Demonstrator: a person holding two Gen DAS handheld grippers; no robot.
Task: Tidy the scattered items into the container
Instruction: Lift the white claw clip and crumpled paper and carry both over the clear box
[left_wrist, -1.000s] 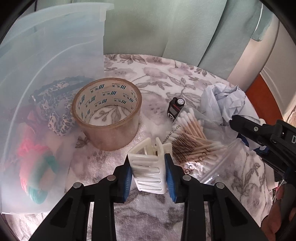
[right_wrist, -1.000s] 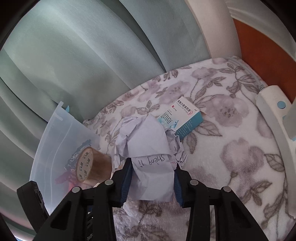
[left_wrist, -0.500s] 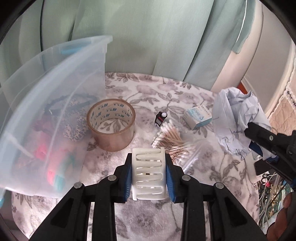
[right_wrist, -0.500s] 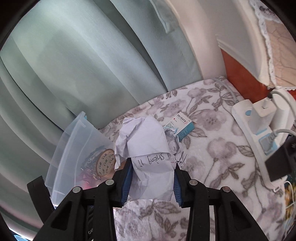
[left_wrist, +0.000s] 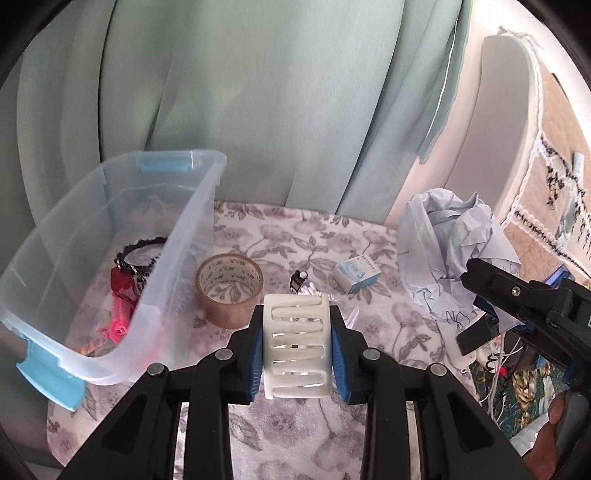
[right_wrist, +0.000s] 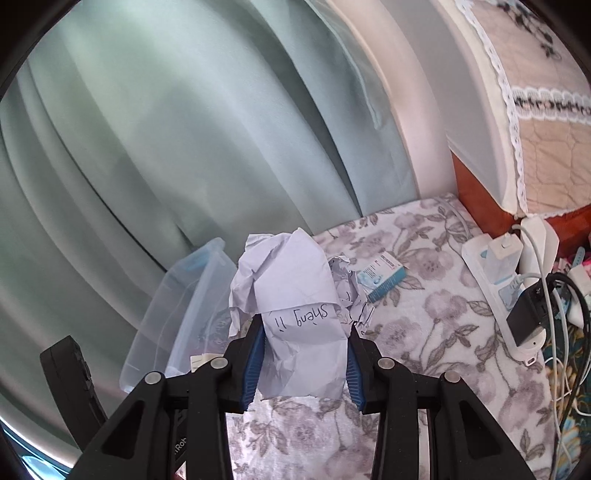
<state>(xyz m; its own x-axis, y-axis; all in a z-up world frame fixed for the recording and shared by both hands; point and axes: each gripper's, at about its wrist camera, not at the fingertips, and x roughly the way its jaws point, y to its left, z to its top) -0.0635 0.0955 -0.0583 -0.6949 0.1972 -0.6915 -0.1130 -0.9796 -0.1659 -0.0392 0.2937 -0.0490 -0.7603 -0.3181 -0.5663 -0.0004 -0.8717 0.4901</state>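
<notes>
A: Left gripper (left_wrist: 297, 349): jaws closed on white clip (left_wrist: 296, 347), raised near of tape (left_wrist: 229, 290), right of bin (left_wrist: 110, 258). Purpose?
B: Lifted clear for carrying over the bin wall, apparently.
A: Right gripper (right_wrist: 304, 354)?
B: Jaws pinching crumpled paper (right_wrist: 291, 291), held aloft; bin far left. Box (right_wrist: 382, 278) left on cloth.

Right hand-held gripper (right_wrist: 303, 356) clamping crumpled paper (right_wrist: 295, 295), clear container (right_wrist: 184, 314) behind-left, small box (right_wrist: 382, 276) on floral cloth (right_wrist: 424, 332)
</notes>
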